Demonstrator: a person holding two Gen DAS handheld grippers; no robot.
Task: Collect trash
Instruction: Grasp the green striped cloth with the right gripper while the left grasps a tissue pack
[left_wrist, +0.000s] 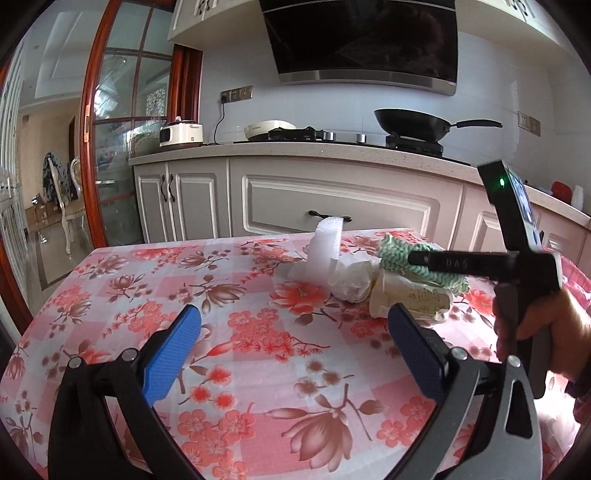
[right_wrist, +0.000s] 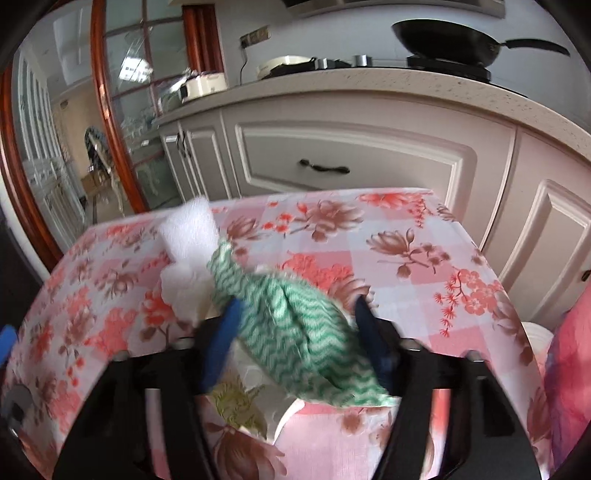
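Here is the left gripper (left_wrist: 293, 336) low over the flowered tablecloth (left_wrist: 122, 280), its blue pads spread wide with only cloth pattern between them; nothing is held there. Across the table the trash sits in one heap near the far edge: a white foam strip (left_wrist: 327, 240) standing upright, a crumpled white tissue (left_wrist: 351, 280) at its foot, a cream printed wrapper (left_wrist: 413, 301) just beside that, and a green-and-white zigzag cloth (left_wrist: 391, 247) lying on top toward the right. The right gripper (right_wrist: 295, 321) is in on that cloth (right_wrist: 295, 325); from its own camera the bunched fabric fills the gap between the two blue fingers (right_wrist: 221, 343); the near finger is blurred, so whether the pads truly press the cloth or only flank it is hard to call. The wrapper (right_wrist: 240, 406) lies under the cloth; the foam strip (right_wrist: 190, 229) rises just beyond. A hand (left_wrist: 532, 325) grips the right tool's handle at the table's right side. Behind, a black wok (left_wrist: 410, 123) rests on the counter's stove.
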